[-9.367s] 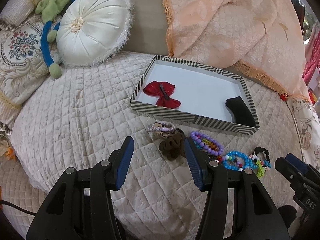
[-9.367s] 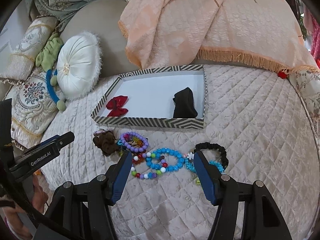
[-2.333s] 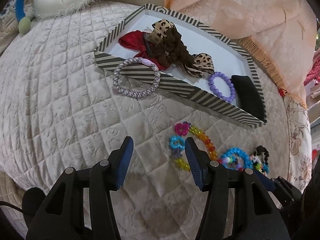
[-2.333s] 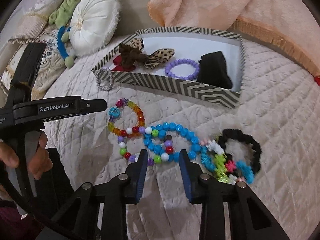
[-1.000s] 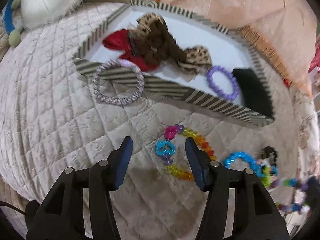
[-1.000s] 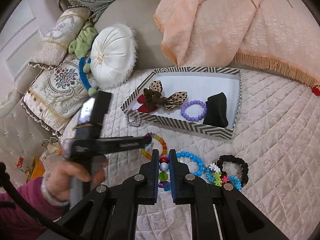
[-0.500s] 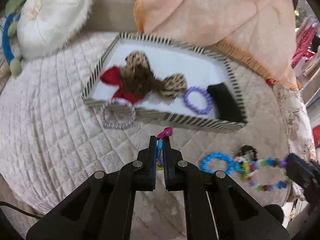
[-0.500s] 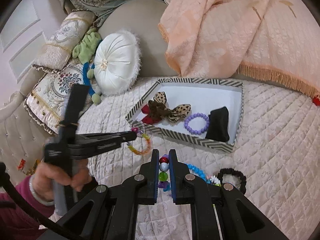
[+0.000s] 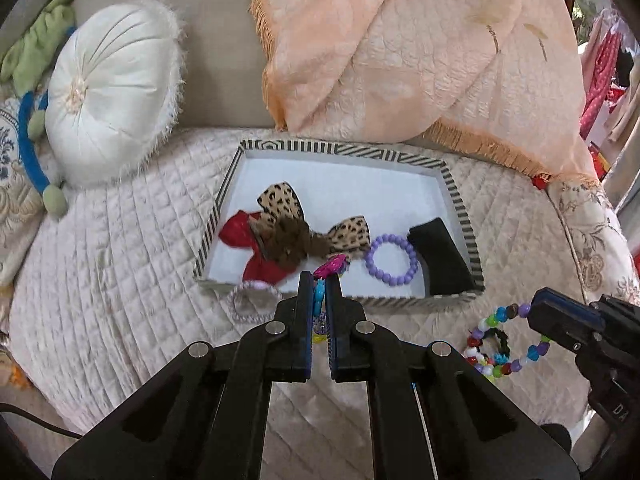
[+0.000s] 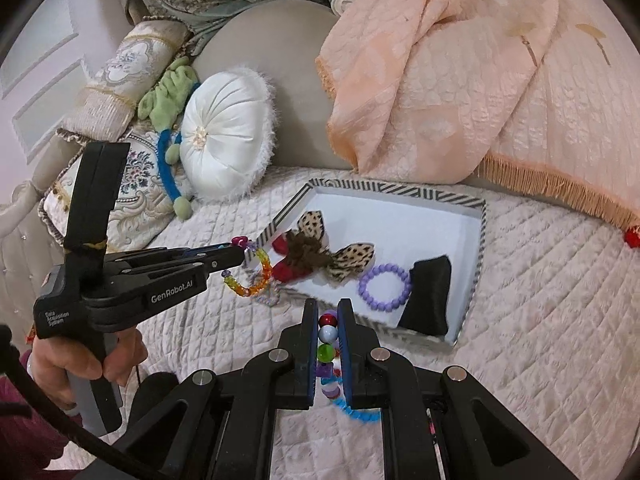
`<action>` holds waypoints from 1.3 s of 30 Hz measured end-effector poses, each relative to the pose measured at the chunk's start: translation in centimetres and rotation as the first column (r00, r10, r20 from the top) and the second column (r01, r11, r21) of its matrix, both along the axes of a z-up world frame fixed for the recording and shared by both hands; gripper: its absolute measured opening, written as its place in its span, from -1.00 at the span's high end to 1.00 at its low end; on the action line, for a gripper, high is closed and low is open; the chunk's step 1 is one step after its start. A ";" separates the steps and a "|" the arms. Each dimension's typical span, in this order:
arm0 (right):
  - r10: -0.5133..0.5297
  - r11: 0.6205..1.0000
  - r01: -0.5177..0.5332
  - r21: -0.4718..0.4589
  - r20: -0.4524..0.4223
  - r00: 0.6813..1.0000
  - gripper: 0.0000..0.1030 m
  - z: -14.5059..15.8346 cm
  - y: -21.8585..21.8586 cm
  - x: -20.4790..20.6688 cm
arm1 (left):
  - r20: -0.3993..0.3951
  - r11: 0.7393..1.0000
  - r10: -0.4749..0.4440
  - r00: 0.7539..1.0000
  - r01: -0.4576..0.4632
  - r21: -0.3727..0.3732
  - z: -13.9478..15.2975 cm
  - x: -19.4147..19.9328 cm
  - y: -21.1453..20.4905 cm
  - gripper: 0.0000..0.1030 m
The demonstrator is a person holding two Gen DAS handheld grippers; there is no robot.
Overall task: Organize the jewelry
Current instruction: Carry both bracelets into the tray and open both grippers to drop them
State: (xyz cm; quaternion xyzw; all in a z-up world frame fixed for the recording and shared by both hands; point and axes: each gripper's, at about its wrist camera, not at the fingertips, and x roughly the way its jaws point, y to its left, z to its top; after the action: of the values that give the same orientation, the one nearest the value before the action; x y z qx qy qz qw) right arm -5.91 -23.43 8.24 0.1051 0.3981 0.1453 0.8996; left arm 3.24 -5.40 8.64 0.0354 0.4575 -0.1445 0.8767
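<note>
A striped tray [image 9: 460, 204] [image 10: 482, 248] lies on the quilted bed. It holds a red bow [image 9: 240, 236], a leopard bow with brown scrunchie [image 9: 288, 236] [image 10: 316, 252], a purple bead bracelet [image 9: 392, 260] [image 10: 386, 286] and a black pouch [image 9: 440, 260] [image 10: 428, 296]. My left gripper [image 9: 319, 280] [image 10: 240, 254] is shut on a rainbow bracelet [image 10: 256, 280] with a pink charm [image 9: 330, 266], held above the tray's near edge. My right gripper [image 10: 328, 308] [image 9: 534, 312] is shut on a multicolour bead bracelet [image 10: 327, 336] [image 9: 500, 344], lifted off the bed.
A lilac hair tie [image 9: 252, 300] leans on the tray's near left wall. A black scrunchie [image 9: 494, 340] and a blue bead bracelet [image 10: 356, 412] lie on the quilt. A white round cushion [image 9: 108, 96], pillows and a peach blanket [image 9: 420, 48] stand behind the tray.
Both grippers shut on their bracelets a second ago and lifted them off the quilt. Both have since moved toward the tray.
</note>
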 end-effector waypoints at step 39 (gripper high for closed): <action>-0.186 0.978 0.167 -0.124 -0.163 0.969 0.83 -10.3 -7.3 19.0 | -0.080 0.992 0.109 0.991 -0.104 0.069 -8.9 16.1 -5.2 0.91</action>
State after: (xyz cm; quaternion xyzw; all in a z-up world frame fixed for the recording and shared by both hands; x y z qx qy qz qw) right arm 13.12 -30.69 -2.08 0.1032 0.4714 0.0331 0.8752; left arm 19.32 -10.61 -0.27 0.0331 0.4993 -0.0839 0.8617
